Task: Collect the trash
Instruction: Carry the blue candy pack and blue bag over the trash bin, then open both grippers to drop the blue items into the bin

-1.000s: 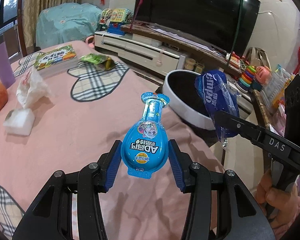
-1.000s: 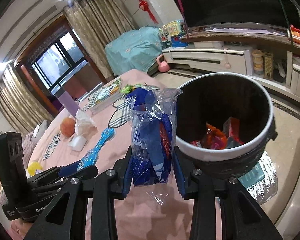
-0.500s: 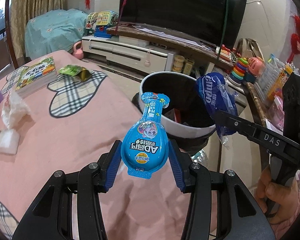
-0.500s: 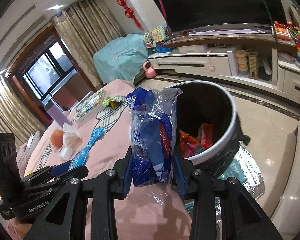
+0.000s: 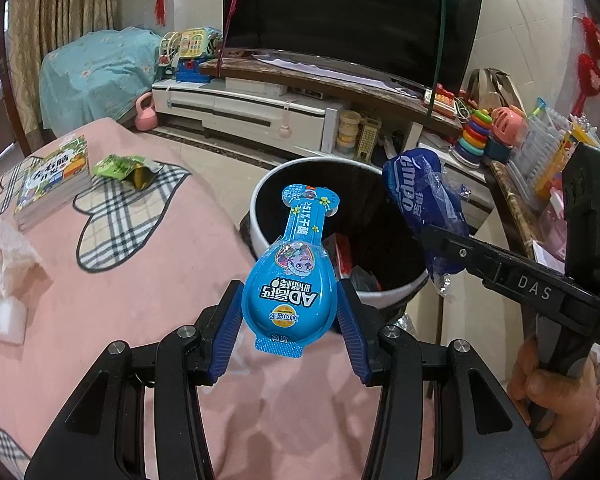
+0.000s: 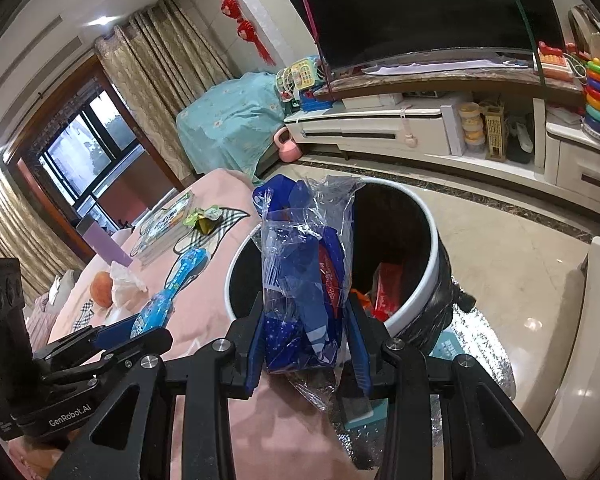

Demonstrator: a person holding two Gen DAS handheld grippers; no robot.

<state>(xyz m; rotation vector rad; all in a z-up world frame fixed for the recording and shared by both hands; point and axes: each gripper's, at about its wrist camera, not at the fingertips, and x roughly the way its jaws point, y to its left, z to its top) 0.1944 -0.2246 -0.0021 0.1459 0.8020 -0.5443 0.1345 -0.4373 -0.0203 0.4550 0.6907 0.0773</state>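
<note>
The left gripper (image 5: 288,312) is clamped on a bright blue bottle-shaped snack pack (image 5: 290,276), its blue pads pressing the wide lower part from both sides while the narrow neck points up toward the middle of the left wrist frame. Behind the pack, at centre, stands a round trash bin (image 5: 260,216) with a white rim and a dark liner, beside the edge of a surface under a pink cloth (image 5: 120,280); red and orange wrappers lie at its bottom. The right gripper (image 6: 304,344) is closed around a crumpled blue and clear plastic bag (image 6: 304,272), which stands up between its pads at the centre of the right wrist frame, in front of the bin's near rim. In the left wrist view that same bag (image 5: 424,208) shows at centre right, held just beside the bin's right rim, with the person's right hand (image 5: 552,400) at the lower right. On the pink cloth, toward the left of the left wrist frame, lie a green wrapper (image 5: 126,166), a stack of books (image 5: 52,180), a crumpled white tissue (image 5: 10,252) and a white block (image 5: 6,316). A dark television (image 5: 352,16) fills the upper middle
</note>
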